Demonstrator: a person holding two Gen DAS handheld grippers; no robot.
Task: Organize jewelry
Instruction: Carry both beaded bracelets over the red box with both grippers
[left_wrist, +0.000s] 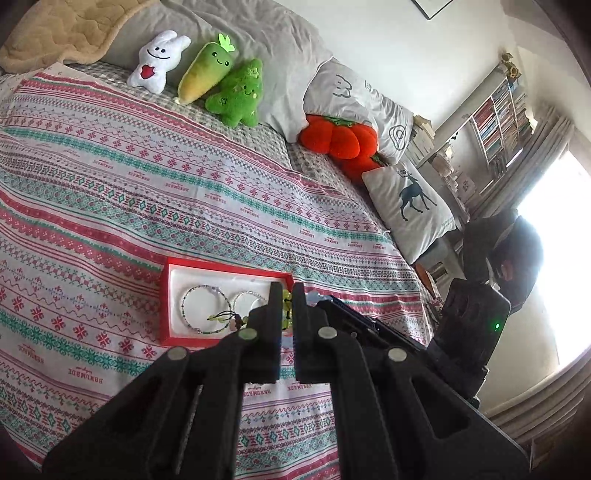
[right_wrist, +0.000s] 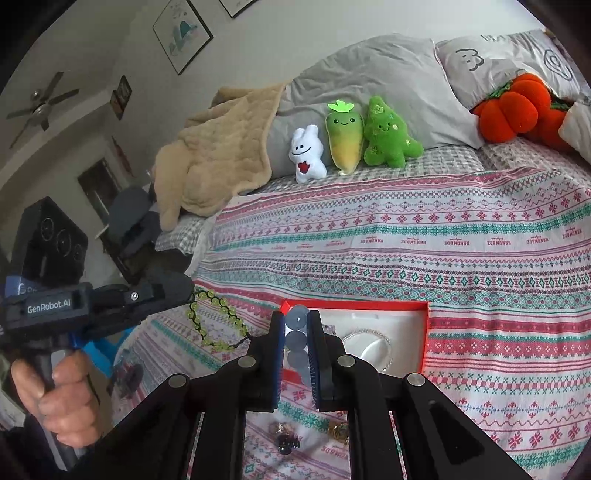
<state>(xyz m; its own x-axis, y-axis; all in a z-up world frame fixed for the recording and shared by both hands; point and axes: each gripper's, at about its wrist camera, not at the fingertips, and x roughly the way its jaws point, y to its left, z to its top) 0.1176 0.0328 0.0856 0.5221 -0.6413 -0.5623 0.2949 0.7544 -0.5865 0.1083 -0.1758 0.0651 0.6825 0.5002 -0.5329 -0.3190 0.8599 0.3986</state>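
While both tools hang over the patterned bedspread (right_wrist: 461, 236), the jewelry work sits low in both frames.

Left gripper (left_wrist: 287, 295): clenched on the green bead bracelet (right_wrist: 212, 317); from the right wrist view the strand droops in a loop from its fingertips at middle left, and from its own view green beads peek through the narrow slot between the fingers.

Left hand (right_wrist: 59, 398): wrapped round the tool's handle, lower left of the right wrist view.

Right gripper (right_wrist: 296, 321): fingers drawn close with a thin gap; grey discs show in that gap, but whether anything is pinched I cannot tell.

Red box (left_wrist: 166, 295): lies flat on the bedspread, lower centre of the left wrist view, white lining inside; the left fingertips cover its right end.

Beaded bangle (left_wrist: 206, 309): inside the box, left part of the lining.

Silver bangle (left_wrist: 251, 301): just beside it to the right, partly behind the left finger.

Loose trinkets (right_wrist: 288, 437): small dark and gold pieces on the cloth at bottom centre of the right wrist view, between the tool's arms, too small to name.

Plush toys (right_wrist: 354, 140): white bunny, carrot and green tree in a row against the grey pillow (right_wrist: 369, 66), top centre.

Orange pumpkin plush (right_wrist: 513, 107): upper right, by the printed pillows.
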